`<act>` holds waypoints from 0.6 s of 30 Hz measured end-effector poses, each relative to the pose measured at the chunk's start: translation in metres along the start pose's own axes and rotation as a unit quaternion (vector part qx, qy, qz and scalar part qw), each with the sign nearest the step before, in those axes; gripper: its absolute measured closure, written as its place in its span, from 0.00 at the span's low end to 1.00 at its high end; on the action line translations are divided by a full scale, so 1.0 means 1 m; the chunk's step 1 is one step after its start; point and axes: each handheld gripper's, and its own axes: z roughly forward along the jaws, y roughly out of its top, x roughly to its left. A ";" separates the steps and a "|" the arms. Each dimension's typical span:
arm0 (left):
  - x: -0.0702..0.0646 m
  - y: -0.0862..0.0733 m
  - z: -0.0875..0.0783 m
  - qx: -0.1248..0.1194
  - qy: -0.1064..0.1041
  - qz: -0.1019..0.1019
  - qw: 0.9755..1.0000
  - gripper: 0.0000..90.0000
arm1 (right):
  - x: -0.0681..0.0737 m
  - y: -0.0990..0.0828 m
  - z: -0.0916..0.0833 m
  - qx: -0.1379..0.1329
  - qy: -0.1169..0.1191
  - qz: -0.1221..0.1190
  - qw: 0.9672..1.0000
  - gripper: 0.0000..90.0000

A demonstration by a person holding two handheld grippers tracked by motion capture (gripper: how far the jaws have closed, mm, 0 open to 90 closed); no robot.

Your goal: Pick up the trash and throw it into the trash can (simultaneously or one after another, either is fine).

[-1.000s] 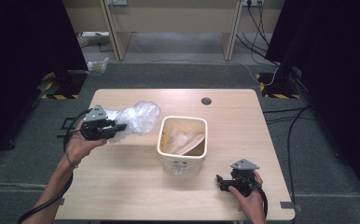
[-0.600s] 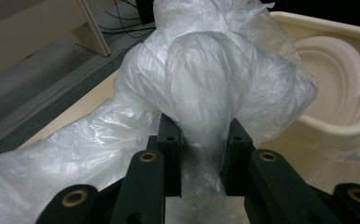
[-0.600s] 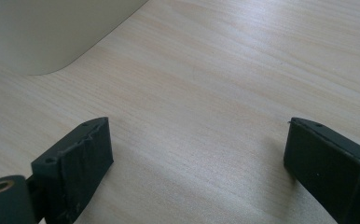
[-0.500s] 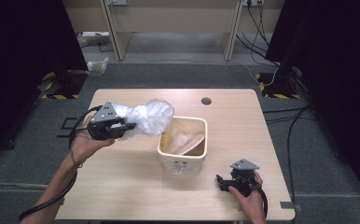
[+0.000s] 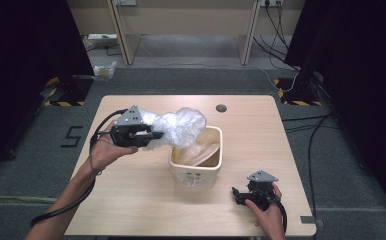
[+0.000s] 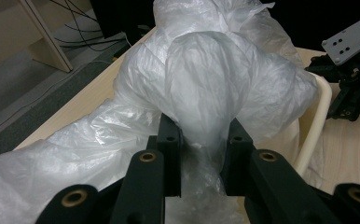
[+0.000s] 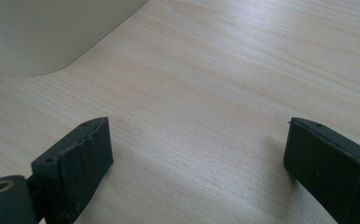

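Wooden table [image 5: 131, 210] on grey carpet, dark curtains both sides, desk legs and cables at the back. Cream bin [image 5: 197, 172] mid-table is the landmark. Change over the last second: the left gripper [image 5: 153, 135], pinching a bunched clear plastic bag [image 5: 181, 125], has carried it up from left of the bin until its far end overhangs the bin's left rim. Likely the liner is about to go into the bin; it isn't seated yet. In the left gripper view the jaws squeeze a neck of film. The right gripper [image 5: 238, 196] rests on the table right of the bin, jaws spread, holding nothing, unmoved.
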 end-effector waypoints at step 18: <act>-0.030 0.031 0.039 0.015 -0.053 0.025 0.998 0.82 | 0.000 0.000 0.000 0.000 0.000 0.000 1.000 0.09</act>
